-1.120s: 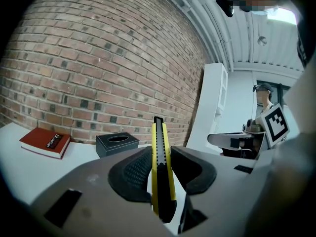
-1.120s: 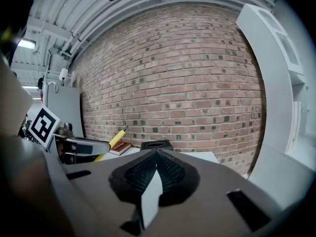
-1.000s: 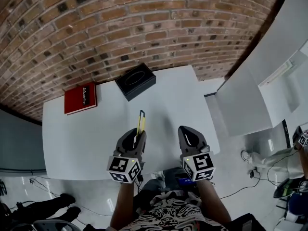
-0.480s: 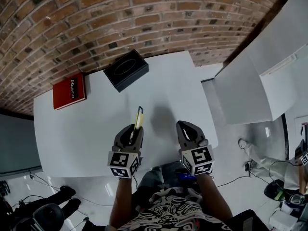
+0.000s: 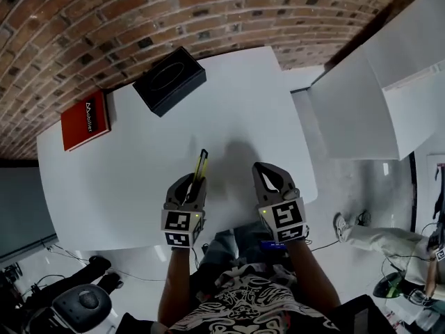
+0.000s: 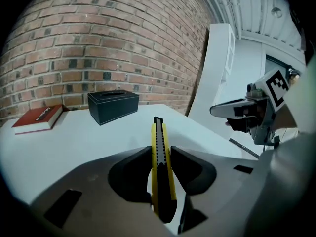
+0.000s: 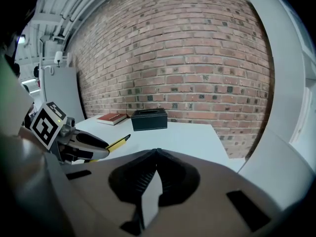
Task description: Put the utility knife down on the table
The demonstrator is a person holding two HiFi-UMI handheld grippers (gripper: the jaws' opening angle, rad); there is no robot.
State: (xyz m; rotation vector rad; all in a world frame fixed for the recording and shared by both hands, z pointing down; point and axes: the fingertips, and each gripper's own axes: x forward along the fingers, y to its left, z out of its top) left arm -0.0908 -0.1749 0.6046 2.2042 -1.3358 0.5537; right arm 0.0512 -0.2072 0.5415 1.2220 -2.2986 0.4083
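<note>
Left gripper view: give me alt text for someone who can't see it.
The left gripper's jaws are shut on a yellow and black utility knife, which points forward over a white table. Farther back, a black box and a red book lie on the table before a brick wall. The right gripper shows at the right.

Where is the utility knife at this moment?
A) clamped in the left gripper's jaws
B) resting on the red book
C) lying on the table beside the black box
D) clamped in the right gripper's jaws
A: the left gripper view shows the yellow utility knife pinched between the jaws of the left gripper, while the right gripper has its jaws together on nothing.
</note>
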